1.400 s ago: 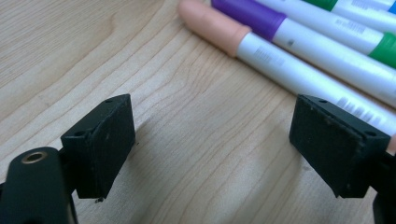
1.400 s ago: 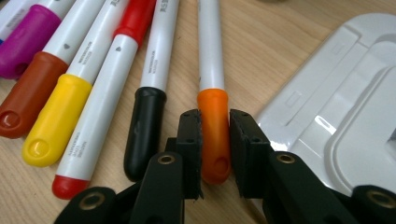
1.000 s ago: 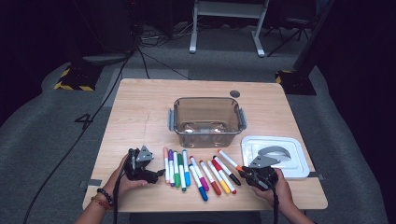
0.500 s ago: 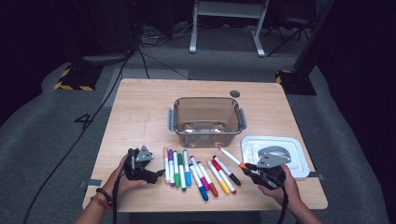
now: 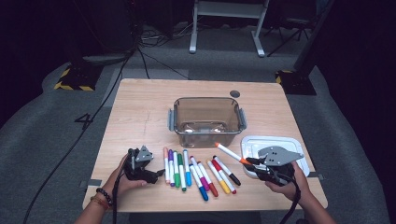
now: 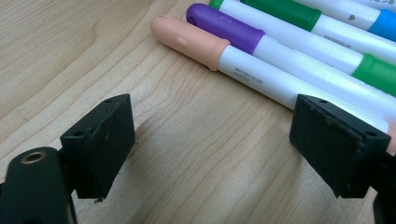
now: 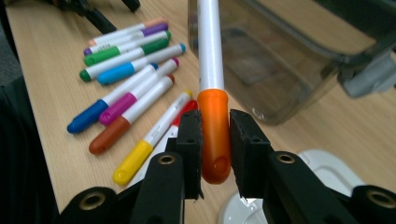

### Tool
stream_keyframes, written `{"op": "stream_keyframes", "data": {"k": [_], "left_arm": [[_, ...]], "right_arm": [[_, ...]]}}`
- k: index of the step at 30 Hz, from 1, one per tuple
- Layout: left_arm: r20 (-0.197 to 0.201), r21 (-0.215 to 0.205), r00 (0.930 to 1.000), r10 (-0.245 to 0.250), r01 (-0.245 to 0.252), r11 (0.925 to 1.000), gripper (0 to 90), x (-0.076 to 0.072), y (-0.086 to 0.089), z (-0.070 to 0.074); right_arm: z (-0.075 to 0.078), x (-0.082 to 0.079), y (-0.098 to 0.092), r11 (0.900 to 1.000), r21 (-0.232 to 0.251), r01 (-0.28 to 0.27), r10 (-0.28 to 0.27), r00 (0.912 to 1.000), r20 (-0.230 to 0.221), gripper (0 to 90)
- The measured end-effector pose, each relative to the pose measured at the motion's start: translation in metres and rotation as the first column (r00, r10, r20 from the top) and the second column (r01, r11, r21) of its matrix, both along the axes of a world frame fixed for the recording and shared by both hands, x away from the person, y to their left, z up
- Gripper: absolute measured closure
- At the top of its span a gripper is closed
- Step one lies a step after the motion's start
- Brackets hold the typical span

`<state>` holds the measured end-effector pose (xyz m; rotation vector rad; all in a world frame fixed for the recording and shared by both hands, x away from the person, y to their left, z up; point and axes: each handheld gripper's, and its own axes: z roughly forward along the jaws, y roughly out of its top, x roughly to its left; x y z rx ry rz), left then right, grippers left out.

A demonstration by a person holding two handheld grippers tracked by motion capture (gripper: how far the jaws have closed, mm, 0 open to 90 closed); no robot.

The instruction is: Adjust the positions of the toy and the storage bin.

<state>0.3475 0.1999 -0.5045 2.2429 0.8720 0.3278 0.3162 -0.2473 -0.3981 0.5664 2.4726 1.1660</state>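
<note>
R gripper point(image 5: 252, 163): we saw it clamped on orange marker point(image 5: 229, 152), since lifted off desk near front-right corner.
L gripper point(image 5: 152, 175): jaws apart, empty, unmoved.
Meaning: we judged bin point(image 5: 207, 120) drop next.

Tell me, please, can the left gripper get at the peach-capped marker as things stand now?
Probably yes. The left gripper is open and rests on the table, and the peach-capped marker lies just ahead of its jaws as the outermost of the row, with bare wood between.
</note>
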Motion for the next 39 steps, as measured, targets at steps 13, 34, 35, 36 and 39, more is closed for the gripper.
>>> {"op": "stream_keyframes", "data": {"k": [13,34,35,36,39], "left_arm": [[-0.001,0.000,1.0000,-0.003,0.003,1.0000,14.6,0.000,0.000,0.000],[-0.003,-0.001,1.0000,-0.004,0.004,1.0000,14.5,0.000,0.000,0.000],[-0.003,-0.001,1.0000,-0.005,0.005,1.0000,14.5,0.000,0.000,0.000],[-0.003,-0.001,1.0000,-0.006,0.006,1.0000,14.5,0.001,0.000,0.000],[-0.001,-0.001,1.0000,-0.007,0.007,1.0000,14.5,0.001,0.000,0.000]], "right_arm": [[0.044,0.027,0.013,0.996,0.022,-0.083,0.082,0.9945,0.065,75.1],[0.073,0.106,0.041,0.997,-0.006,-0.079,0.079,0.9937,0.080,75.1],[0.072,0.111,0.044,0.997,-0.009,-0.080,0.081,0.9940,0.074,75.1],[0.072,0.116,0.046,0.997,-0.014,-0.082,0.083,0.9941,0.070,75.1],[0.068,0.135,0.054,0.994,-0.032,-0.102,0.104,0.9932,0.052,75.1]]}}
